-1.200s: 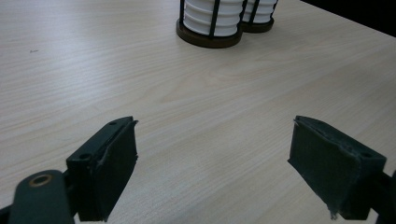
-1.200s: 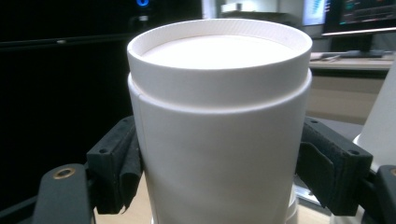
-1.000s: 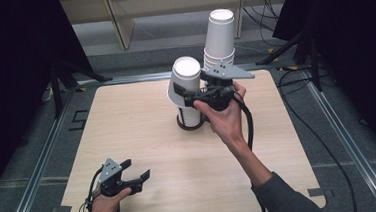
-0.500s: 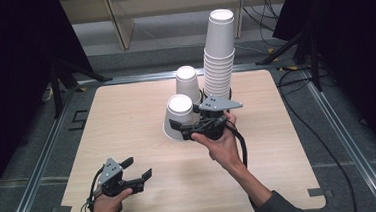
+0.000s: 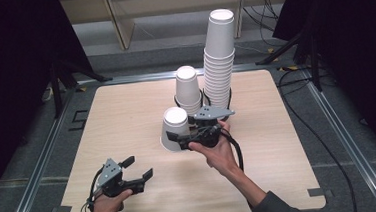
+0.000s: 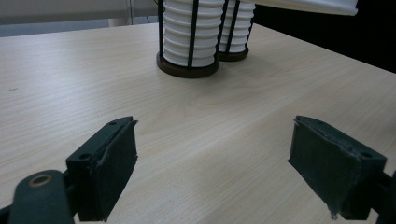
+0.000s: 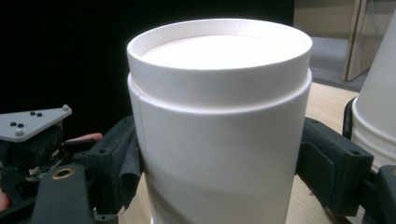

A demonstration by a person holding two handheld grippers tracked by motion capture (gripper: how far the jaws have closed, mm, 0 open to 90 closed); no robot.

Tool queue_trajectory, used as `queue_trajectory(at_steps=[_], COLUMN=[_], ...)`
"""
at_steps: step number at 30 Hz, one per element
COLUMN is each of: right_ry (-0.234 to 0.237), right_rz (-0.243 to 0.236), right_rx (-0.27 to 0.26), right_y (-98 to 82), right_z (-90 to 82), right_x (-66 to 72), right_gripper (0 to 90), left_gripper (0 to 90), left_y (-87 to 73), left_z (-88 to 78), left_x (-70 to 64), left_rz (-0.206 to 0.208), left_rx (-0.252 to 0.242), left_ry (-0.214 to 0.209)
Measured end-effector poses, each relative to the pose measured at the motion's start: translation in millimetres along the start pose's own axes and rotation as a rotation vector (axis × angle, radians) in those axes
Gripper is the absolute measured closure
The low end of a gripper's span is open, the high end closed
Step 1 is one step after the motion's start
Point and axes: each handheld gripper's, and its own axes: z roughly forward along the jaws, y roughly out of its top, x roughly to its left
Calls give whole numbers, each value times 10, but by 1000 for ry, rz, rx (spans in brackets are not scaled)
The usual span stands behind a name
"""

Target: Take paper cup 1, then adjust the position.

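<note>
My right gripper is shut on an upside-down white paper cup, low over the wooden table, in front of the cup stacks. In the right gripper view the black pads press both sides of that cup; I cannot tell if its rim touches the table. Near the table's front left, my left gripper rests in a hand. Its jaws stand wide apart over bare wood with nothing between them.
Two stacks of white cups stand in black wire holders at the table's back middle: a tall stack and a short stack to its left. A cable trails from the right gripper. Dark stands and cables lie around the table.
The right gripper has carried the cup from above the short stack down and toward the front, to just above the table. The left gripper has stayed put.
</note>
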Motion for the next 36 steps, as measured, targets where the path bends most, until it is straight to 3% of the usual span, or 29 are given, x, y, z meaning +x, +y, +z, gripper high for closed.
queue_trajectory(at_steps=[2, 3, 4, 5, 7, 10, 11, 18, 21, 25, 26, 27, 32, 33, 34, 36], right_ry=[18, 10, 21, 24, 11, 18, 28, 45, 62, 63, 63, 74, 81, 104, 100, 115], right_rz=[24, -4, 26, 20, 29, -3, 32, 11, 46, 25, 16, 43, 14, 36, 16, 25], right_rx=[12, 8, 18, 22, 35, 37, 55, 47, 65, 64, 60, 67, 79, 85, 76, 81], right_y=[-32, -46, -60, -76, -102, -143, -150, -184, -207, -230, -239, -245, -284, -290, -298, -306], right_z=[12, 21, 26, 35, 44, 84, 83, 126, 141, 174, 184, 191, 243, 253, 267, 281], right_x=[11, -4, 11, 8, 21, 11, 36, 57, 86, 80, 81, 97, 131, 154, 158, 190], right_gripper=[219, 219, 219, 219, 219, 219, 219, 219, 219, 219, 219, 219, 219, 219, 219, 219], left_gripper=[142, 143, 142, 143, 142, 142, 142, 142, 142, 142, 142, 142, 142, 142, 142, 142], left_y=[0, 0, -1, -1, 1, 11, 12, 15, 13, 23, 20, 26, 44, 41, 43, 39], left_z=[4, 7, 7, 7, 7, -12, -11, -9, -2, 6, 28, 32, 48, 62, 62, 77], left_x=[-4, -4, -7, -7, -9, -17, -16, -23, -35, -47, -46, -54, -113, -117, -132, -133], left_rz=[0, 1, -2, -1, -1, -1, 0, 9, 12, 8, 8, 13, 23, 26, 29, 41], left_rx=[-5, -7, -8, -8, -9, 13, 11, -3, -6, -13, -37, -38, -30, -41, -35, -39], left_ry=[-5, -9, -9, -10, -12, 1, 0, -14, -27, -50, -71, -78, -98, -111, -105, -113])
